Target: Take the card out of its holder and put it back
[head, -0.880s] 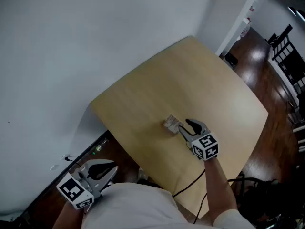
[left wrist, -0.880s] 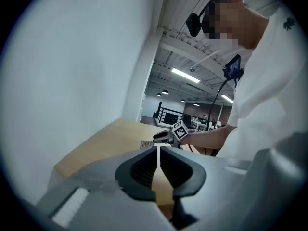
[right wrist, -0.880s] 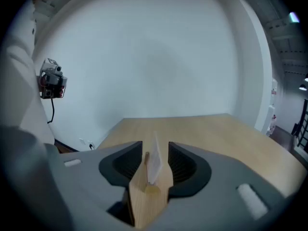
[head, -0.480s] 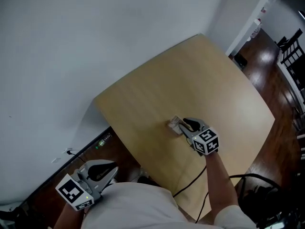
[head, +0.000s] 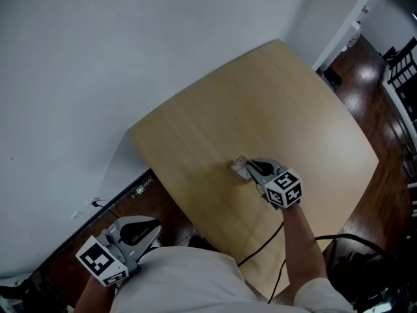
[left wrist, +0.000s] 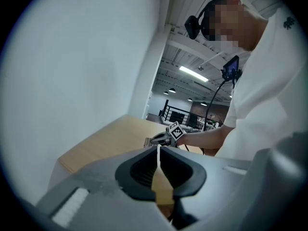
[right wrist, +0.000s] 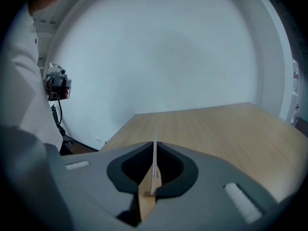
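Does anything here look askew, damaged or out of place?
Nothing stands out. The right gripper is shut on the card, which looks straight and unbent, at the holder on the table. The left gripper hangs shut and empty, off the table.

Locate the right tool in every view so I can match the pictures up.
Head view: right tool just right of centre, tips at the small pale holder.
Left gripper view: small, mid-frame, over the table's far part.
Right gripper view: its own jaws fill the bottom, shut on a thin white card.
Shared landmark: the wooden table.
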Demonstrator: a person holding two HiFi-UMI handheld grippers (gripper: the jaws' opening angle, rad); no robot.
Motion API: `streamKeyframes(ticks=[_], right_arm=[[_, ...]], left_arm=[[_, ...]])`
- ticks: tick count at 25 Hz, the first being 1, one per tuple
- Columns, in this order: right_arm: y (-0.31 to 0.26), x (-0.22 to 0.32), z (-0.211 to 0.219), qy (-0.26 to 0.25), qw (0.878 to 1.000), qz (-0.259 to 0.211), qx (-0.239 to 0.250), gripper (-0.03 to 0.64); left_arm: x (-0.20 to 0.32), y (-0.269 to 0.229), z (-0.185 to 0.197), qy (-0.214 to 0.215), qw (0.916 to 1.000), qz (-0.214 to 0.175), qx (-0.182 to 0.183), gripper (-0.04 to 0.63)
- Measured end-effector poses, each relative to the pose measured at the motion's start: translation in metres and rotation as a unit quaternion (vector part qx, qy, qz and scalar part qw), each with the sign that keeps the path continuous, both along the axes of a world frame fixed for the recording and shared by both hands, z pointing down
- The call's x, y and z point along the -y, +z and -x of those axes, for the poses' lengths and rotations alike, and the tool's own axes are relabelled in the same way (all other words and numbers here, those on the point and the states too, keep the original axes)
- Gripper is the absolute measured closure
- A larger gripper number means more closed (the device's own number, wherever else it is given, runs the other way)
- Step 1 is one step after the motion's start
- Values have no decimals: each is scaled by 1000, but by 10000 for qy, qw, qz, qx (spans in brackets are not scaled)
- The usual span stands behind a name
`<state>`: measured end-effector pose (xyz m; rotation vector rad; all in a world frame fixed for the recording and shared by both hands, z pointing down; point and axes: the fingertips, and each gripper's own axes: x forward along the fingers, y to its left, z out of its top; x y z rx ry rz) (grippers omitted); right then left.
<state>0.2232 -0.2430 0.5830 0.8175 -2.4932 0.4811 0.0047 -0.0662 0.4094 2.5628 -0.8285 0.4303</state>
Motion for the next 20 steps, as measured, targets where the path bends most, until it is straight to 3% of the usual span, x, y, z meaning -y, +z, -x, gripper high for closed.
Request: streamKeyframes(ticks=[10, 20], right_arm=[[-11, -4, 2, -32, 10000, 1, 79, 595], [-53, -7, 3, 38, 9992, -389, -97, 595]], left_arm=[[-1, 2, 7, 71, 10000, 21, -41, 571], [-5, 3, 21, 229, 9995, -74, -180, 571]])
